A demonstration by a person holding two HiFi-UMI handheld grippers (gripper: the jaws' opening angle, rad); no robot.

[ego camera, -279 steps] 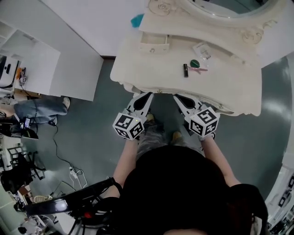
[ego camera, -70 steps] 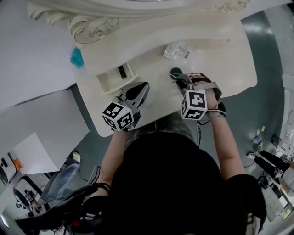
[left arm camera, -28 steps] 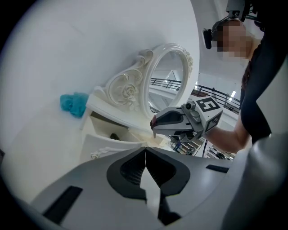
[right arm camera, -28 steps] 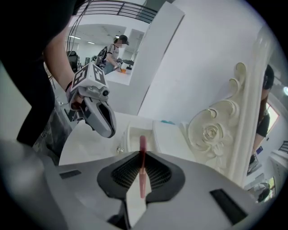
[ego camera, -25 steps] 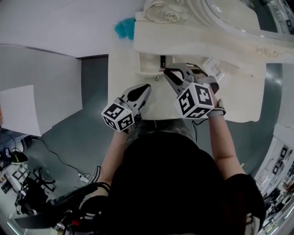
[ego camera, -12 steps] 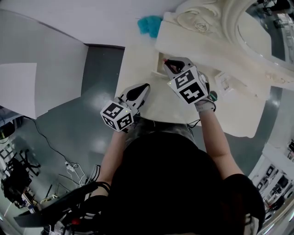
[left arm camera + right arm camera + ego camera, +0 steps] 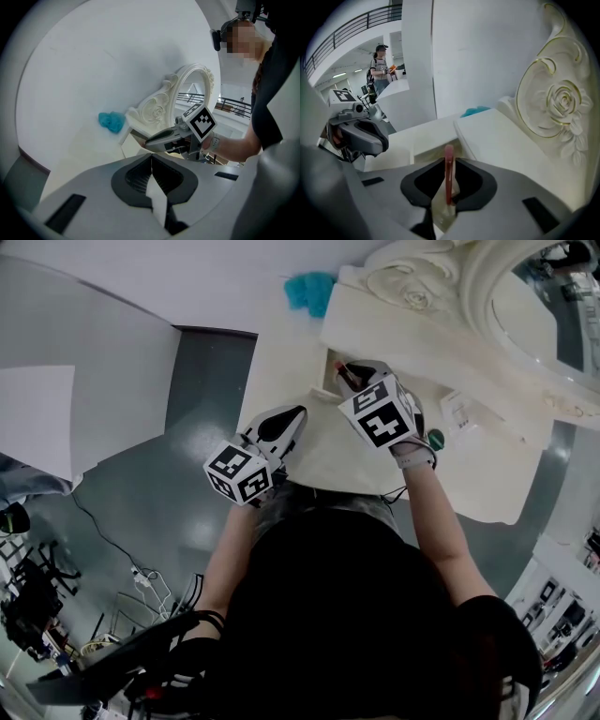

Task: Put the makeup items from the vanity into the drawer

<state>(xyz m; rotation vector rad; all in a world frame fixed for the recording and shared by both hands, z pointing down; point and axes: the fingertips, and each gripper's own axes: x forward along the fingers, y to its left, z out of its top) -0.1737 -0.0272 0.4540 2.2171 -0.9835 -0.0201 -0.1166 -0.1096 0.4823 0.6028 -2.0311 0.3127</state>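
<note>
fingers (image 7: 423, 182) of right gripper (image 7: 449, 180) pinch pink stick (image 7: 448, 161), drawer (image 7: 427, 148) mostly hidden.

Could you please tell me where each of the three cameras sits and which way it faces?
Head view: on the person's head, facing steeply down at the cream carved vanity; shows dark torso, forearms, left hand-held gripper, right hand-held gripper.
Left gripper view: rides the left hand-held gripper, looking along its shut jaws toward the right one and forearm.
Right gripper view: rides the right one, looking along jaws, just eased wider, gripping a slim pink stick over the open cream drawer.
Shared: all show the teal fluffy puff.
</note>
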